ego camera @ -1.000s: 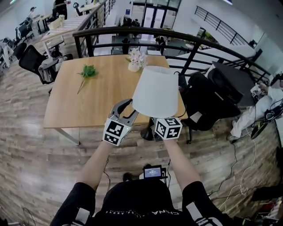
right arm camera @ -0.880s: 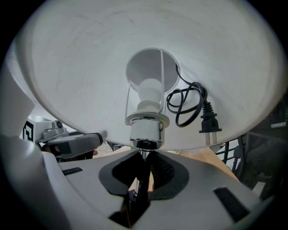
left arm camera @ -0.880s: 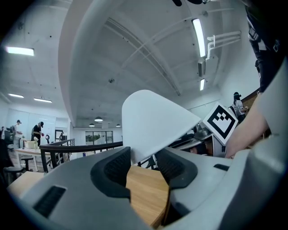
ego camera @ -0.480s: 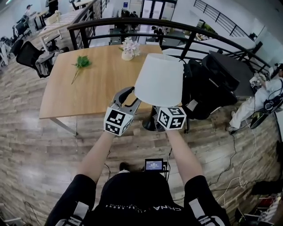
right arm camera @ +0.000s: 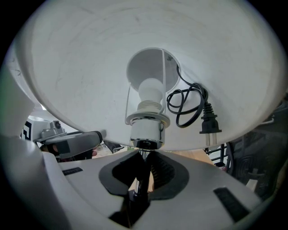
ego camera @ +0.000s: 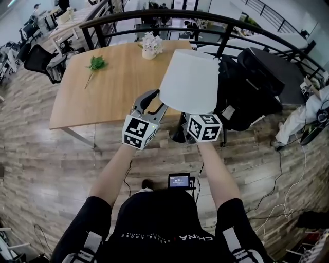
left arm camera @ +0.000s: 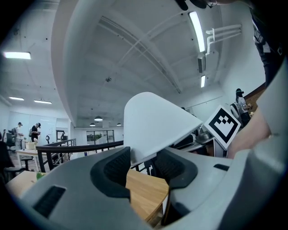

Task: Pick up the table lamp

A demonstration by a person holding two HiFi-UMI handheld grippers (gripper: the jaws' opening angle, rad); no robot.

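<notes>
The table lamp hangs in the air over the table's near right corner, its white shade (ego camera: 188, 82) above its dark base (ego camera: 178, 135). My right gripper (right arm camera: 143, 174) is shut on the thin metal stem (right arm camera: 140, 182) just under the bulb socket (right arm camera: 146, 130); in the head view only its marker cube (ego camera: 204, 127) shows below the shade. My left gripper (ego camera: 154, 102) stands open at the shade's lower left rim (left arm camera: 155, 130), which sits in the gap between its fingertips. The lamp's coiled cord and plug (right arm camera: 198, 112) are tucked inside the shade.
A wooden table (ego camera: 103, 97) carries a green sprig (ego camera: 95, 63) and a small flower vase (ego camera: 150, 45). A black railing (ego camera: 154, 14) runs behind it. Dark chairs and a bag (ego camera: 247, 97) crowd the table's right side. A small screen (ego camera: 179, 181) sits at the person's waist.
Both grippers and the lamp have moved together, sitting a little higher and further right in the head view. The right grip on the stem and the left jaws' stance look unchanged.
</notes>
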